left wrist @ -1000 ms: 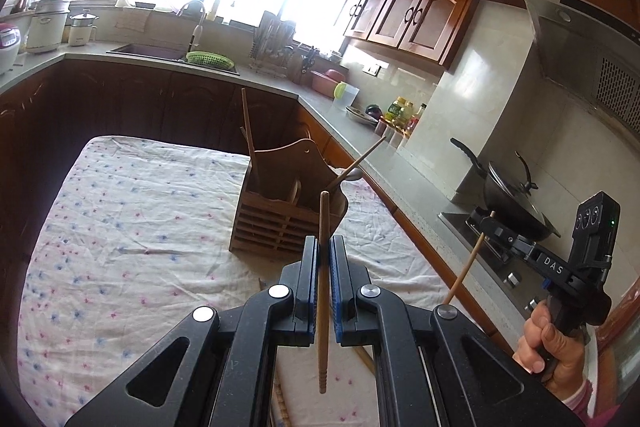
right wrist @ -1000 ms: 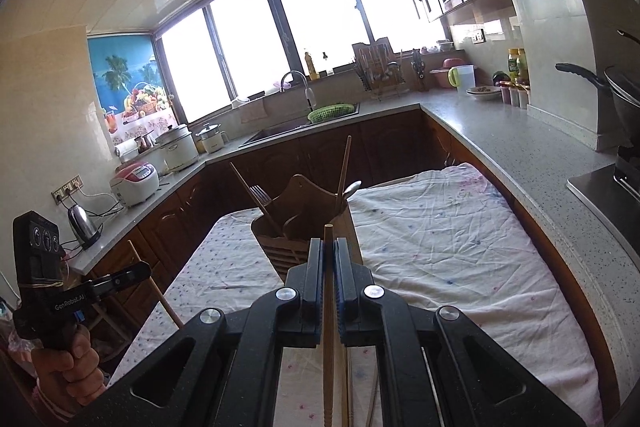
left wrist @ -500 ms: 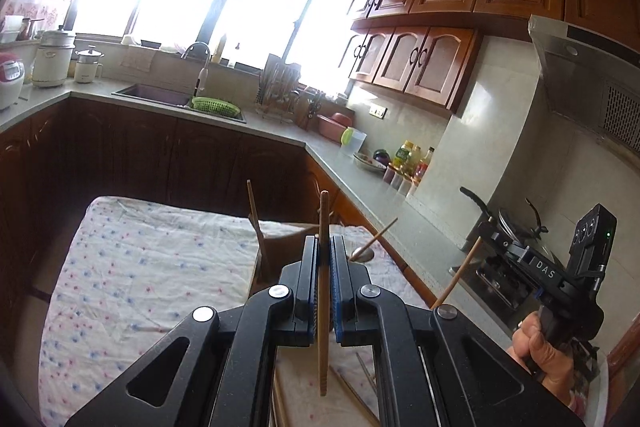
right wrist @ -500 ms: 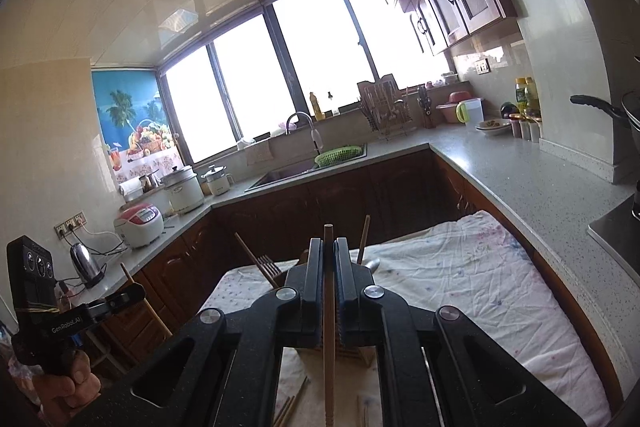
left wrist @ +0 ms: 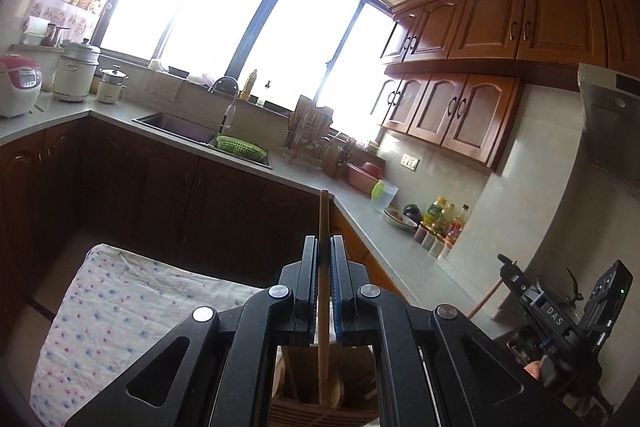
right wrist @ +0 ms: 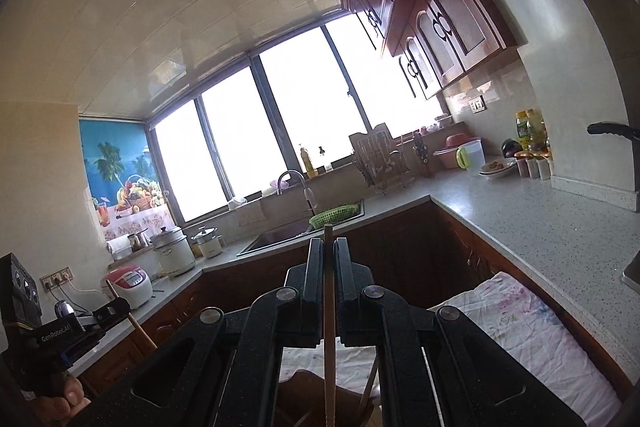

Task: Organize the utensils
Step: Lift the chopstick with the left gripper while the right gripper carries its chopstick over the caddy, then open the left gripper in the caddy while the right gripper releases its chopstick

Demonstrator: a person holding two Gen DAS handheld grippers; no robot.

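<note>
My left gripper is shut on a wooden chopstick that runs between its jaws, with its lower end over the wooden utensil holder seen below the jaws. My right gripper is shut on another chopstick, whose lower end hangs above the holder's top. Each gripper shows in the other's view: the right one at the right edge, the left one at the lower left, each with its stick.
The holder stands on a table with a flowered cloth. Dark cabinets and a grey counter wrap around it, with a sink, a green basket, a dish rack, bottles and rice cookers.
Both grippers have tilted upward and come in over the holder. The table and holder have dropped to the bottom of both views. Both sticks stay gripped.
</note>
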